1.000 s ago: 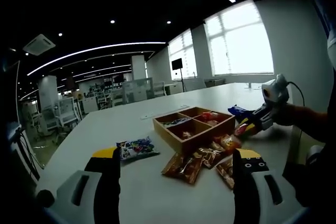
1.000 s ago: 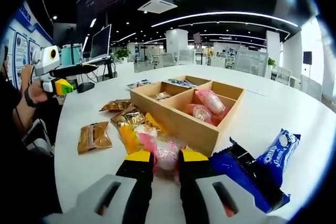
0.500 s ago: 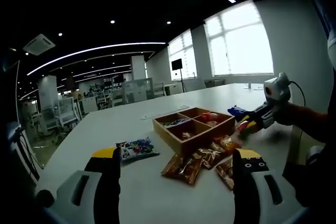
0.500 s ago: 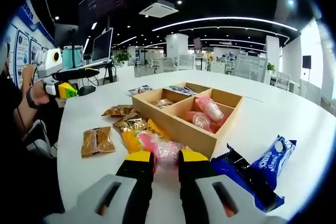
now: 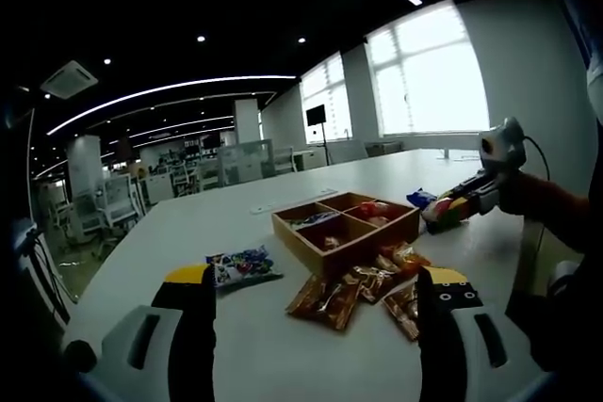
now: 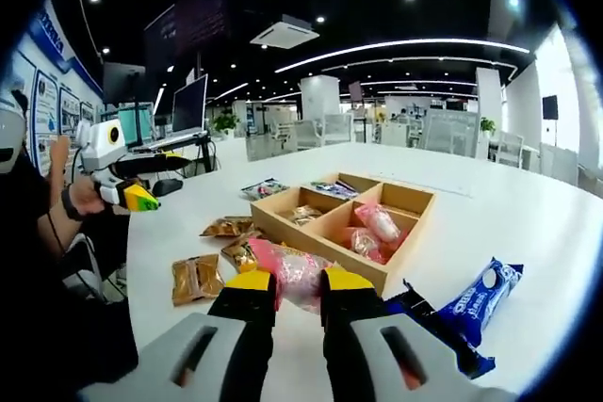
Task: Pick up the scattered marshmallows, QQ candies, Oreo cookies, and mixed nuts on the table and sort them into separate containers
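A wooden four-compartment box (image 5: 344, 229) (image 6: 283, 221) sits mid-table. My right gripper (image 6: 297, 281) is shut on a pink marshmallow packet (image 6: 294, 270) and holds it above the table, near the box's front corner. It enters the left gripper view from the right (image 5: 460, 206), with the pink packet (image 5: 437, 213) at its tip. Two pink packets (image 6: 377, 223) lie in one compartment. My left gripper (image 5: 317, 280) stands wide open with nothing between its fingers, hanging over the table short of the brown nut packets (image 5: 330, 297).
Blue Oreo packets (image 6: 480, 297) lie right of the box. Brown packets (image 6: 196, 277) lie scattered on its near left. A colourful candy packet (image 5: 243, 265) rests left of the box. A person's arm (image 5: 556, 214) reaches in from the right. Office desks stand behind.
My right gripper has risen from the table with the pink packet in it, moving up and toward the box. The left gripper has stayed still and open.
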A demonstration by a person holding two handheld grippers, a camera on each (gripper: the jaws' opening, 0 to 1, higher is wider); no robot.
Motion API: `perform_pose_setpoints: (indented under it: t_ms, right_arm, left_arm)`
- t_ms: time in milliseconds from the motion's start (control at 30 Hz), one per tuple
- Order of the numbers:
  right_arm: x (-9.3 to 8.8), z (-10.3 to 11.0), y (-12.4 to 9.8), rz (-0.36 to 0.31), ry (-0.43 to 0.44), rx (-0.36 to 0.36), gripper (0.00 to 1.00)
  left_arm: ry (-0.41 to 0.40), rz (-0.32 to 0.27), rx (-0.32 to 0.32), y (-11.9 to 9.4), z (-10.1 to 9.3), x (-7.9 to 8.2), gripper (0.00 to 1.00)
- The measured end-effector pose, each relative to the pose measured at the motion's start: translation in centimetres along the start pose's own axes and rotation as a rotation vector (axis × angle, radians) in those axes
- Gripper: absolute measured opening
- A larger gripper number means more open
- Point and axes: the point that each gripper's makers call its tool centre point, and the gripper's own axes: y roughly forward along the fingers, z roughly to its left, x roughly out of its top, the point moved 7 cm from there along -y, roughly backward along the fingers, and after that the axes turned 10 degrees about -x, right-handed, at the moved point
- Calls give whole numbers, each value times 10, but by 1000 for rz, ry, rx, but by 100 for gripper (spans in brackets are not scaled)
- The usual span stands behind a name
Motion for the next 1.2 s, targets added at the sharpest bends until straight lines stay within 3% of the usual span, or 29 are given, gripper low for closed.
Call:
perform_pose_setpoints:
  t_ms: [600, 1200]
  right_arm:
    - [19, -6, -22, -65, 36, -7, 15]
    - [18, -8, -23, -69, 67, -12, 15]
  left_arm:
    - [3, 3, -2, 0, 0, 2, 92]
    - [0, 8, -1, 0, 1, 1, 92]
